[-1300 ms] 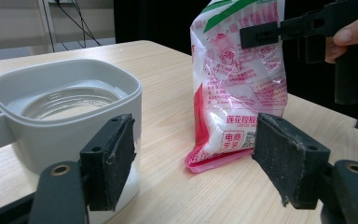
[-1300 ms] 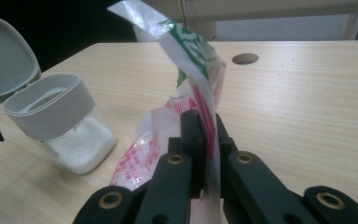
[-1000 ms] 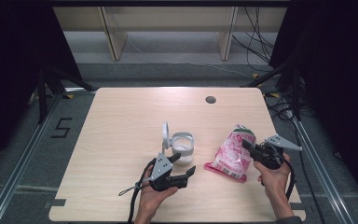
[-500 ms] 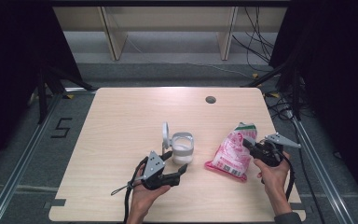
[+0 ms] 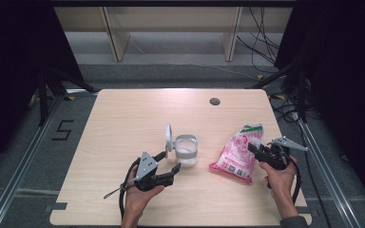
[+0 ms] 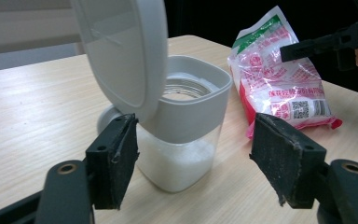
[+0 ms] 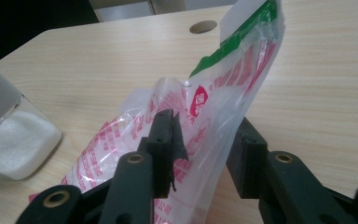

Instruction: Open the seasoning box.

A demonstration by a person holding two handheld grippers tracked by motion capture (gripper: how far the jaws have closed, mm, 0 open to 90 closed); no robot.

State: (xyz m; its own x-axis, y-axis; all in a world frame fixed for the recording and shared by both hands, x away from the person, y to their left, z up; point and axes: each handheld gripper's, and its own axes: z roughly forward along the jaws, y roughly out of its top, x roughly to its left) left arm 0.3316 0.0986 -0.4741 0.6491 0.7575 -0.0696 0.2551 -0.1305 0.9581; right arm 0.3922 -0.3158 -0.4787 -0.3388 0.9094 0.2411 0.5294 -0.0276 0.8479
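the right tongs (image 7: 200, 154) have their two black jaws on either side of a pink and white printed plastic bag with a green top strip (image 7: 214, 88). the jaws have just been opening, with the thin film of the bag between them; from the right gripper view the pads do not seem to press on it. in the high view the right tongs (image 5: 255, 148) sit at the right edge of the bag (image 5: 235, 154), which lies near the right side of the pale wooden worktop (image 5: 123, 118), its green end pointing away from the person.

the left tongs (image 6: 196, 154) stand spread wide with nothing between the pads. just beyond them stands a square clear plastic container with a grey collar (image 6: 186, 116), holding white grains in its lower part. its grey hinged lid (image 6: 121, 51) is flipped up and stands nearly upright at the container's left side. in the high view the left tongs (image 5: 171, 164) are just in front of the container (image 5: 186, 149), close but not touching.

the container and the bag are near each other yet apart. a small dark round hole (image 5: 214, 101) is in the worktop farther back.
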